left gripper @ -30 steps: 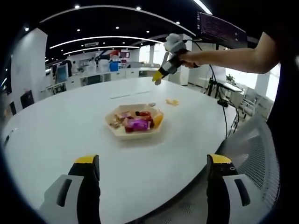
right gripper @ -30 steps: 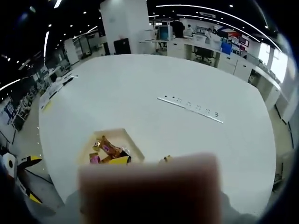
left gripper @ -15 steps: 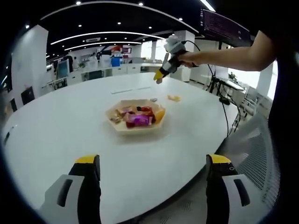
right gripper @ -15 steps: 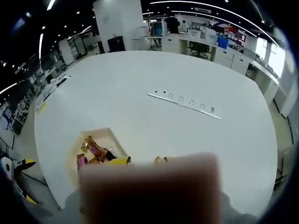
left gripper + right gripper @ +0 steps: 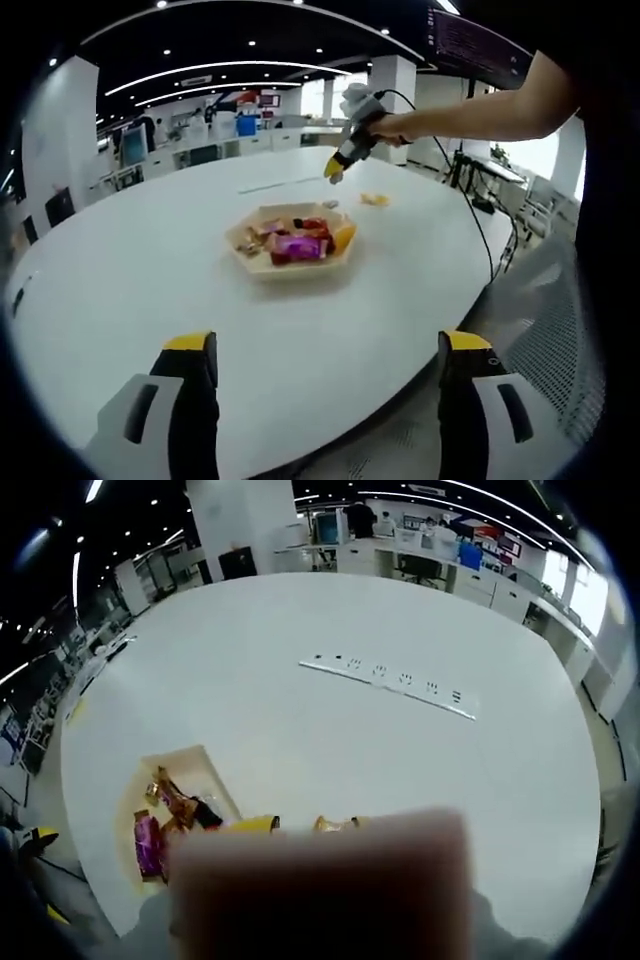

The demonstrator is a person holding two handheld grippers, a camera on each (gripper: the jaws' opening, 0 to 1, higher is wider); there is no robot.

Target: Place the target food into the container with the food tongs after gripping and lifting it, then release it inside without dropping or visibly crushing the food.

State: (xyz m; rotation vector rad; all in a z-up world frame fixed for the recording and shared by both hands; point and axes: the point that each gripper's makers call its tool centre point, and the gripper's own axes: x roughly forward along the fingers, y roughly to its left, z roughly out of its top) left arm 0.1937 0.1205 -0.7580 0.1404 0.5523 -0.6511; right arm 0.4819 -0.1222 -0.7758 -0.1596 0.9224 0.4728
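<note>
1. A large white oval table [image 5: 120,270] takes up most of the left gripper view, in a big open office with desks and ceiling lights far behind it.
2. Near the middle of the table sits a shallow, tan, angular container [image 5: 295,242]. It holds a heap of wrapped snacks [image 5: 296,244] in pink, red, orange and brown.
3. A small yellow-orange food piece [image 5: 375,199] lies alone on the table, to the right of the container and farther away, well apart from it.
4. The left gripper [image 5: 325,390] rises from the near edge of its own view. Its two black jaws with yellow tips stand wide apart with nothing between them, over the near edge of the table.
5. The right gripper [image 5: 334,171] is held by a person's bare arm [image 5: 480,105] reaching in from the right. It hangs in the air above the far side of the table, yellow tip pointing down, between the container and the loose food piece. At this size I cannot tell whether its jaws are apart or closed.
6. In the right gripper view, a blurred pinkish block covers the lower part, hiding that gripper's jaws.
7. The same view looks down on the table. The container [image 5: 195,770] lies at the lower left, the loose food piece [image 5: 333,824] just right of it, and a long white power strip [image 5: 388,685] farther off.
</note>
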